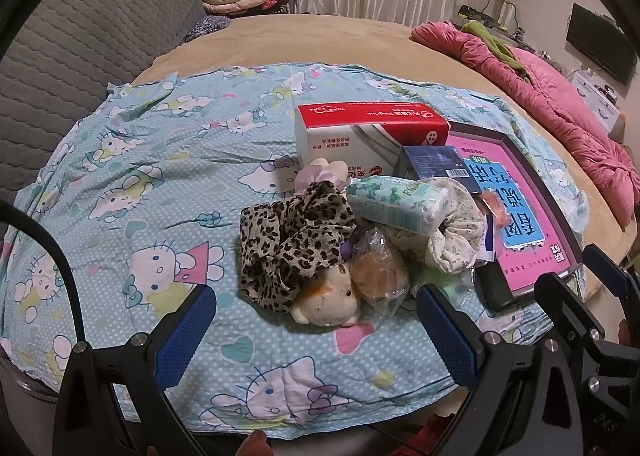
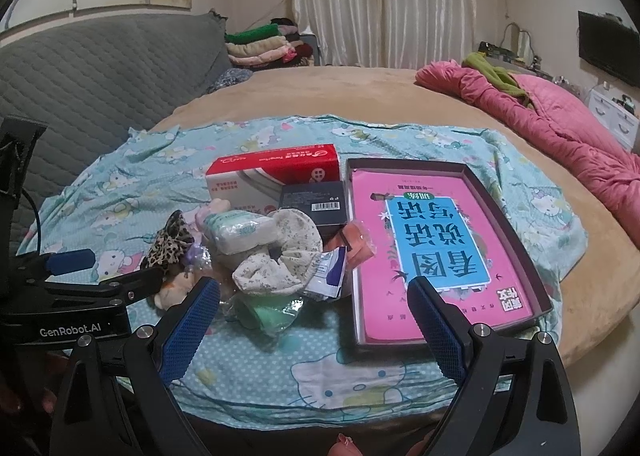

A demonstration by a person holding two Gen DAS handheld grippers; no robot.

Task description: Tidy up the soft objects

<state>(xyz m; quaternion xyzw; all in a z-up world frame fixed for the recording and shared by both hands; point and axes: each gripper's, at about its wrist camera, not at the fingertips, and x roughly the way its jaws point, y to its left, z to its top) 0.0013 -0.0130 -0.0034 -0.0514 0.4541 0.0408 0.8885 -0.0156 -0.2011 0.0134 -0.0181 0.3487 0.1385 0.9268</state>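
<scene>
A heap of soft things lies on the cartoon-cat cloth [image 1: 120, 184]: a leopard-print scarf [image 1: 288, 240], a cream plush toy [image 1: 332, 296], a bagged bun [image 1: 376, 268], a tissue pack [image 1: 396, 204] and a floral cloth [image 1: 452, 232]. My left gripper [image 1: 316, 332] is open just in front of the plush toy, holding nothing. In the right wrist view the floral cloth [image 2: 280, 256], tissue pack [image 2: 240, 232] and a green bagged item [image 2: 272, 314] lie ahead of my open, empty right gripper [image 2: 314, 326]. The left gripper's fingers [image 2: 72, 261] show at the left.
A red-and-white box [image 1: 368, 136], a dark blue box [image 1: 436, 164] and a shallow dark tray [image 2: 532, 260] holding a pink book [image 2: 432, 240] stand behind and right of the heap. A pink quilt [image 2: 560, 128] lies far right, a grey headboard [image 1: 80, 56] at left.
</scene>
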